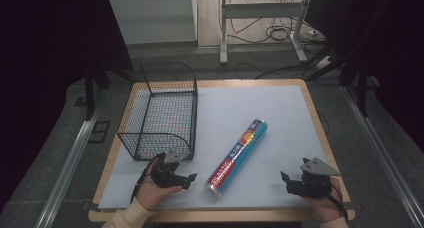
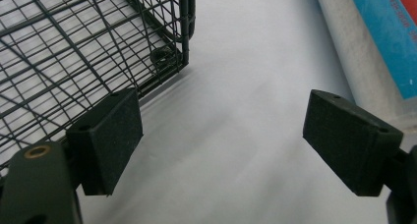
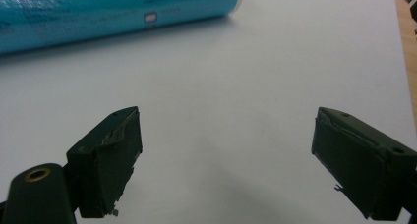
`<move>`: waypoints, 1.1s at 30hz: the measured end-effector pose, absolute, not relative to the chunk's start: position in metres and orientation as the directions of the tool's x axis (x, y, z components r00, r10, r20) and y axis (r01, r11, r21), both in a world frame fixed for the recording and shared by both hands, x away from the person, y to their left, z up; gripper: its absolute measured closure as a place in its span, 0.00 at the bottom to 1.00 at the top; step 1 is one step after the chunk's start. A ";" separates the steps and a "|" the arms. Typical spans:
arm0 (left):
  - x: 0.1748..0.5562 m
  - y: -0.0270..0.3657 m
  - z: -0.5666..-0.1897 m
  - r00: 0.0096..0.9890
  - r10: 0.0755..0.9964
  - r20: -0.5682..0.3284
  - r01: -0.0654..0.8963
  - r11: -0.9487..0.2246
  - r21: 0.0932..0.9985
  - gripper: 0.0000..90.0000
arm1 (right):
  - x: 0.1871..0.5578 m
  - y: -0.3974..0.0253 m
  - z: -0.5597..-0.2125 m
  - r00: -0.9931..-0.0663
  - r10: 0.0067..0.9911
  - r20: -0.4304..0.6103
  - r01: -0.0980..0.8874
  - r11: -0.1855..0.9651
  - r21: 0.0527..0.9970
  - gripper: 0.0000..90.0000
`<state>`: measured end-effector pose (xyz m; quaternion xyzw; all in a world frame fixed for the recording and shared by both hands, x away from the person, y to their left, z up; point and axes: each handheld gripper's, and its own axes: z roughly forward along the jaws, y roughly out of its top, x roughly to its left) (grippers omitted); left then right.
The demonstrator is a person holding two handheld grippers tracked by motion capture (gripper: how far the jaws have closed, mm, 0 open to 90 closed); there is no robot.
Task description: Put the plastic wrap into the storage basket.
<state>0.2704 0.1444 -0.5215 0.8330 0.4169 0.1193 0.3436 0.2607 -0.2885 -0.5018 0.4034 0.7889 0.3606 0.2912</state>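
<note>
Both grippers sit at the near edge of the counter (image 1: pixel 305 95), and each has its fingers wide open with nothing between them. The left gripper (image 1: pixel 186 180) is just left of the roll's near end. The right gripper (image 1: pixel 287 180) is farther off, to the right. The roll (image 1: pixel 239 156) lies between them, its long side slanting away and to the right. Beyond the left fingers (image 2: pixel 110 140) stands the basket (image 1: pixel 160 108), touching nothing. The left hand looks nearer for a grab.

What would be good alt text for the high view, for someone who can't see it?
A blue cylindrical plastic-wrap roll lies diagonally on a pale grey table mat, right of a black wire-mesh basket. A person's hands hold the open left gripper and right gripper either side of it.
</note>
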 end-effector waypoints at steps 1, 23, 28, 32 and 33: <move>0.270 0.144 -0.521 0.622 0.778 -0.089 0.612 -0.412 0.675 0.17 | 0.261 -0.289 -0.502 -0.505 0.847 -0.168 0.427 0.414 0.804 0.13; 0.264 0.134 -0.481 0.595 0.797 -0.106 0.630 -0.380 0.678 0.21 | 0.266 -0.283 -0.504 -0.549 0.823 -0.148 0.447 0.438 0.780 0.16; 0.266 0.130 -0.477 0.584 0.804 -0.114 0.643 -0.372 0.669 0.21 | 0.265 -0.284 -0.504 -0.549 0.823 -0.145 0.449 0.436 0.780 0.16; 0.268 0.123 -0.474 0.585 0.802 -0.120 0.647 -0.372 0.666 0.20 | 0.266 -0.284 -0.506 -0.548 0.823 -0.150 0.450 0.441 0.777 0.16; 0.269 0.121 -0.473 0.587 0.800 -0.122 0.646 -0.372 0.667 0.20 | 0.267 -0.284 -0.506 -0.548 0.822 -0.157 0.445 0.445 0.777 0.16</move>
